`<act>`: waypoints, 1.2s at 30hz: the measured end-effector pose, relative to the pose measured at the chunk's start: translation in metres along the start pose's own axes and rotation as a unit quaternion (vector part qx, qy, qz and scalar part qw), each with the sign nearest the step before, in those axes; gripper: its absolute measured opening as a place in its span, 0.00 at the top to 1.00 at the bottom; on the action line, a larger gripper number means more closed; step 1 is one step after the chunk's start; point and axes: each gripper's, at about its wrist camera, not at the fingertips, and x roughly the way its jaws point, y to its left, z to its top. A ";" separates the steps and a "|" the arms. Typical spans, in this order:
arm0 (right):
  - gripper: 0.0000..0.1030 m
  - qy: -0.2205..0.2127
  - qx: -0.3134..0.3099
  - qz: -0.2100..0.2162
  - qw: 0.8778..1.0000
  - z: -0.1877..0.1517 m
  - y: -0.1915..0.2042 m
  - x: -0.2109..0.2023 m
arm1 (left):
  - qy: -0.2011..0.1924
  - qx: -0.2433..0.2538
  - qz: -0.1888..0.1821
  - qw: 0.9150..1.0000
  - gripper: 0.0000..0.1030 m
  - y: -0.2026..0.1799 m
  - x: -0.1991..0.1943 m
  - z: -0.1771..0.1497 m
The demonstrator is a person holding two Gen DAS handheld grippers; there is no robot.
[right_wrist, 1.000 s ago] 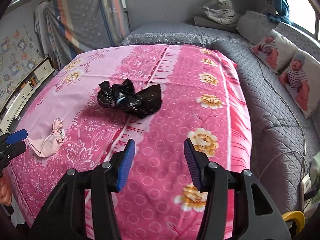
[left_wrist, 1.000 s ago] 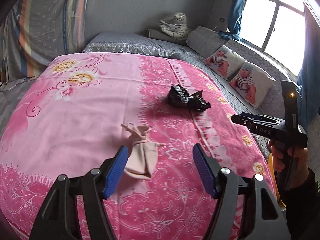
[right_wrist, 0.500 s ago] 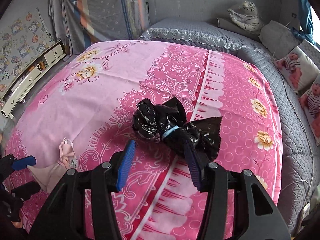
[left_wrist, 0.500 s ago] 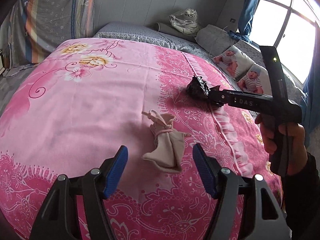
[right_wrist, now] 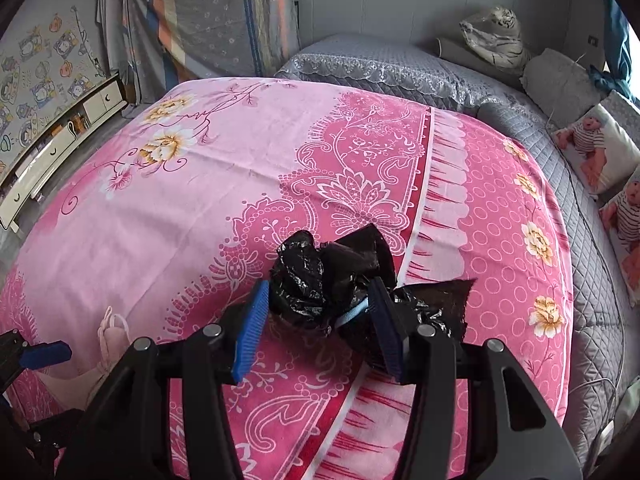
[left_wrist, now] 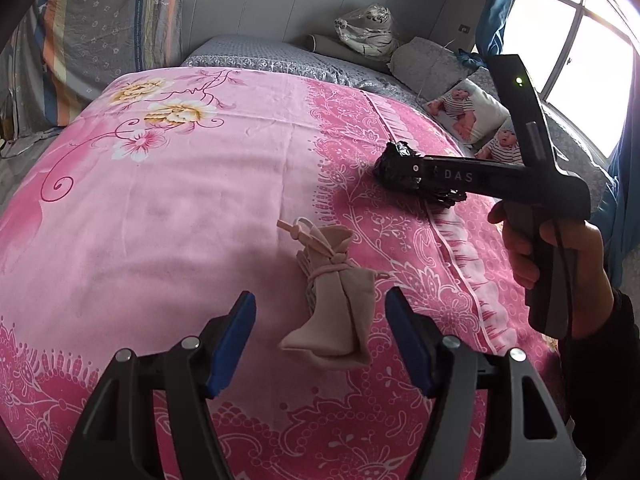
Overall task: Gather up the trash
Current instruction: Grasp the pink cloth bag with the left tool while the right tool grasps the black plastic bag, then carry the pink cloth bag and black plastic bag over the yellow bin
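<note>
We hold a hand-held gripper in each hand over a bed [right_wrist: 592, 280] covered by a pink sheet [left_wrist: 192, 208]. In the left wrist view, the left hand-held gripper [left_wrist: 320, 336] sits at the bottom centre with its blue pads apart, and a small beige pouch [left_wrist: 340, 312], tied at the neck with a cord, lies on the sheet between and just beyond them; the pads do not touch it. In the right wrist view, the right hand-held gripper [right_wrist: 320, 324] sits at lower centre with its pads apart around a crumpled black bag [right_wrist: 320, 276] bound with a light blue band; the left pad is at the bag's edge and the right pad overlaps its middle, but we cannot tell whether either presses on it. The same bag shows at centre right in the left wrist view, partly hidden by the right gripper's black body, which a hand [left_wrist: 532, 244] grips at the right edge. Two pillows [left_wrist: 468, 108] printed with babies lie at upper right.
</note>
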 end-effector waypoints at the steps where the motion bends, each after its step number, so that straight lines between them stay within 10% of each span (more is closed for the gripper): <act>1: 0.53 0.001 -0.001 -0.002 1.000 0.000 -0.001 0.003 | 0.002 0.002 0.000 1.000 0.38 -0.001 0.002 0.001; 10: 0.56 0.003 0.010 -0.013 1.000 -0.001 -0.010 0.017 | 0.026 0.012 0.000 1.000 0.55 -0.010 0.024 0.003; 17: 0.89 -0.002 0.021 -0.011 1.000 -0.001 -0.017 0.016 | 0.026 0.012 0.001 1.000 0.77 -0.013 0.026 0.003; 36: 0.96 -0.015 0.036 0.051 0.998 -0.008 -0.019 -0.049 | -0.026 0.008 -0.025 0.999 0.77 -0.016 -0.030 0.004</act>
